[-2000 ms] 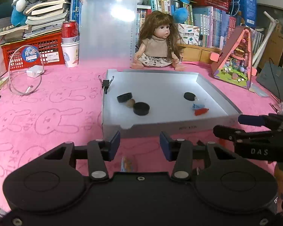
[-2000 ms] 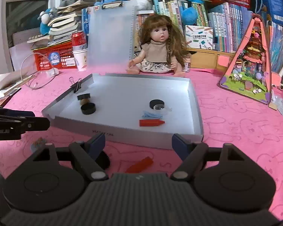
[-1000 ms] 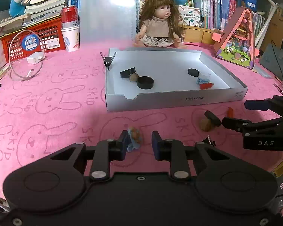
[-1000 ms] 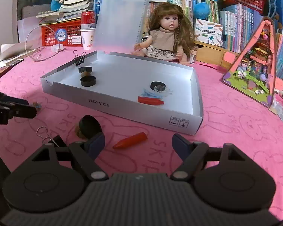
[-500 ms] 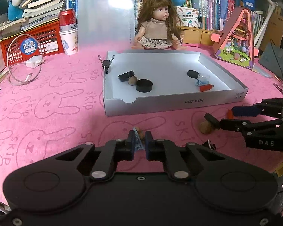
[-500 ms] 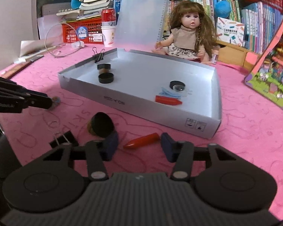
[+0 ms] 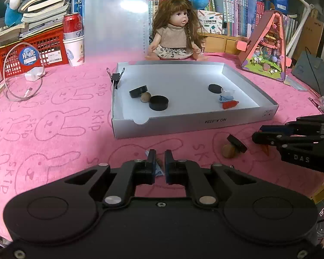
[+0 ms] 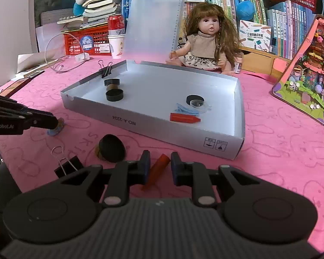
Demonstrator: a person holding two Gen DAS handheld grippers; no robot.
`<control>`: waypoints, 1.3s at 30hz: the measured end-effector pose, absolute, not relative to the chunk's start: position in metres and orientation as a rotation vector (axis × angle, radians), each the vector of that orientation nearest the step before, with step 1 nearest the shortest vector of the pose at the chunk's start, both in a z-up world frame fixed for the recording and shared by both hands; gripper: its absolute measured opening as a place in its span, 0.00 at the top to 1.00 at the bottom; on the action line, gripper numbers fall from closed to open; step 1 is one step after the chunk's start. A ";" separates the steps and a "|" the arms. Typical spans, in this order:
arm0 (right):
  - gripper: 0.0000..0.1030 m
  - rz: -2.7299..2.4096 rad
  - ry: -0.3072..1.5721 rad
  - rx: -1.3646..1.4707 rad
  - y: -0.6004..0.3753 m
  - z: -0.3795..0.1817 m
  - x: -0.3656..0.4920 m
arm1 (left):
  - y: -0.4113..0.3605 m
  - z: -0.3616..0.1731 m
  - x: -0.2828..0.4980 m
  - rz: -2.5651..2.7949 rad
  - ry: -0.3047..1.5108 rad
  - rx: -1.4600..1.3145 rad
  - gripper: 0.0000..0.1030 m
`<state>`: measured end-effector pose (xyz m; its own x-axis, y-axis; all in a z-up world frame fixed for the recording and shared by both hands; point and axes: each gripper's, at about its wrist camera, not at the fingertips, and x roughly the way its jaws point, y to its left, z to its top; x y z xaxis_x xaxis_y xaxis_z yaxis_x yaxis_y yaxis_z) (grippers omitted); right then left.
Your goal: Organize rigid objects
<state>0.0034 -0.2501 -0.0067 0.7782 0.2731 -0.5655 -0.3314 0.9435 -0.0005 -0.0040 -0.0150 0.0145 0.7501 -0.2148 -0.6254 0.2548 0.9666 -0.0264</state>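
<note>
The left gripper was closed on a small blue clip, which sat low between the pads on the pink cloth, just in front of the white box. The clip looked light, thin and stiff, so a pinch across its flat sides was judged adequate, though so small a part could twist or slip out if lifted quickly. The right gripper had its jaws just closing around the red crayon; the crayon lay between the pads, pointing away and to the right, but a gap showed on the right side, so no firm hold could be confirmed. The crayon appeared rigid, light and waxy-smooth, with a tapered tip; it was judged best taken across the middle of the barrel, where the sides run parallel, since a grip near the taper could squeeze it forward and out. Beside the right gripper lay a black cap resting on a brown stopper, and a black binder clip, both still outside the box. Inside the box were two black discs, a second red crayon and another blue clip, near each other at the right end.
</note>
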 end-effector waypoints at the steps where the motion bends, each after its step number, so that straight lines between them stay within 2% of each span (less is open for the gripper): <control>1: 0.68 0.330 0.594 -0.104 -0.251 -0.006 0.002 | -0.015 0.015 -0.004 -0.257 0.675 0.061 0.93; 15: 0.67 0.334 0.595 -0.106 -0.257 -0.004 -0.007 | -0.017 0.014 -0.003 -0.263 0.673 0.064 0.93; 18: 0.54 0.334 0.593 -0.104 -0.260 -0.003 -0.008 | -0.017 0.014 -0.003 -0.262 0.673 0.064 0.93; 25: 0.44 0.394 0.616 -0.131 -0.265 -0.001 -0.014 | -0.018 0.015 -0.003 -0.267 0.672 0.066 0.92; 32: 0.43 0.405 0.621 -0.133 -0.261 -0.007 -0.021 | -0.018 0.025 -0.003 -0.286 0.638 0.056 0.92; 39: 0.43 0.386 0.620 -0.122 -0.258 -0.009 -0.017 | -0.029 0.052 0.026 -0.283 0.508 0.055 0.92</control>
<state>-0.0172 -0.2583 -0.0092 0.7455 0.3159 -0.5870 -0.3878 0.9217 0.0035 0.0258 -0.0289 0.0523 0.8357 -0.2531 -0.4875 0.2804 0.9597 -0.0175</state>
